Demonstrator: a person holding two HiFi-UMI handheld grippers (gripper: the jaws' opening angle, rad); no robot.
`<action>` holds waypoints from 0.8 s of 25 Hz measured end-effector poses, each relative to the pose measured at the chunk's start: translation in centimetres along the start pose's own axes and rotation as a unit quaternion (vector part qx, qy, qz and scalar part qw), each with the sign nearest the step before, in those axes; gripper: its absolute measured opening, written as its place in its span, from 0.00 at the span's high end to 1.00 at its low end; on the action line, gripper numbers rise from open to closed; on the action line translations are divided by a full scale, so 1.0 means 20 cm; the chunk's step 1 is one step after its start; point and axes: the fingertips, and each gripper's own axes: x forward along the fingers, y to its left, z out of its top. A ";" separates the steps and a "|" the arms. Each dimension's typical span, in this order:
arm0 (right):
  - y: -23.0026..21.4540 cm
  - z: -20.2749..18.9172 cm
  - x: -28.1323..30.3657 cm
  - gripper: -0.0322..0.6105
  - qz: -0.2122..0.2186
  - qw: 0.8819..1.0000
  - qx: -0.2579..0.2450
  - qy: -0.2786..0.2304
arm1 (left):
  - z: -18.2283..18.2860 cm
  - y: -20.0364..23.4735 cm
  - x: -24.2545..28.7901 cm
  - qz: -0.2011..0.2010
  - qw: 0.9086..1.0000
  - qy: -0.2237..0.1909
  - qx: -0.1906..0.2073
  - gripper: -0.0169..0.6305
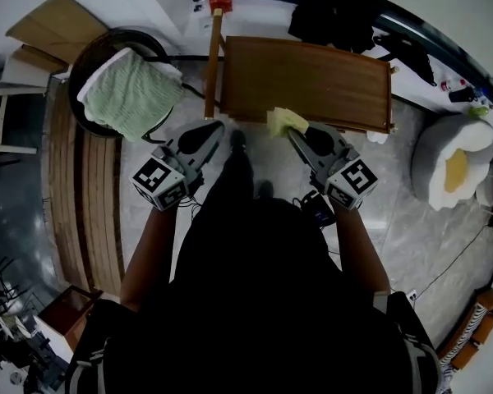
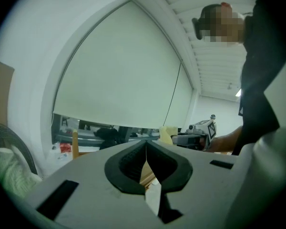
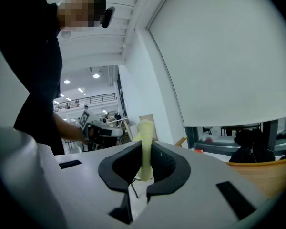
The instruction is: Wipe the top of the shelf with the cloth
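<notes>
As the head view looks down, a wooden shelf on grey floor is seen ahead of the jaws, and a towel in a basket left of them. In the left gripper view, the left gripper is pressed together, empty. In the right gripper view, the yellow cloth is clamped by the right gripper.
</notes>
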 end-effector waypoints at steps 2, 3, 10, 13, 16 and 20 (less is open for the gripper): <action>-0.08 0.01 0.10 0.88 -0.006 1.000 0.006 0.006 | 0.02 0.09 0.06 -0.010 1.000 0.003 0.002 0.96; -0.12 0.03 0.16 0.88 -0.009 1.000 0.011 0.010 | 0.04 0.14 0.09 -0.014 1.000 0.004 0.001 0.96; -0.33 0.16 0.58 0.88 -0.015 0.999 0.022 0.019 | 0.23 0.56 0.20 -0.016 1.000 -0.005 -0.008 0.96; -0.44 0.19 0.71 0.88 -0.031 0.999 0.023 0.030 | 0.26 0.71 0.25 -0.020 1.000 0.002 -0.014 0.96; -0.55 0.22 0.85 0.88 -0.043 0.998 0.011 0.047 | 0.26 0.83 0.31 -0.027 0.999 0.010 -0.025 0.96; -0.69 0.22 1.02 0.88 -0.053 0.996 -0.003 0.075 | 0.23 0.98 0.38 -0.025 0.999 0.027 -0.039 0.96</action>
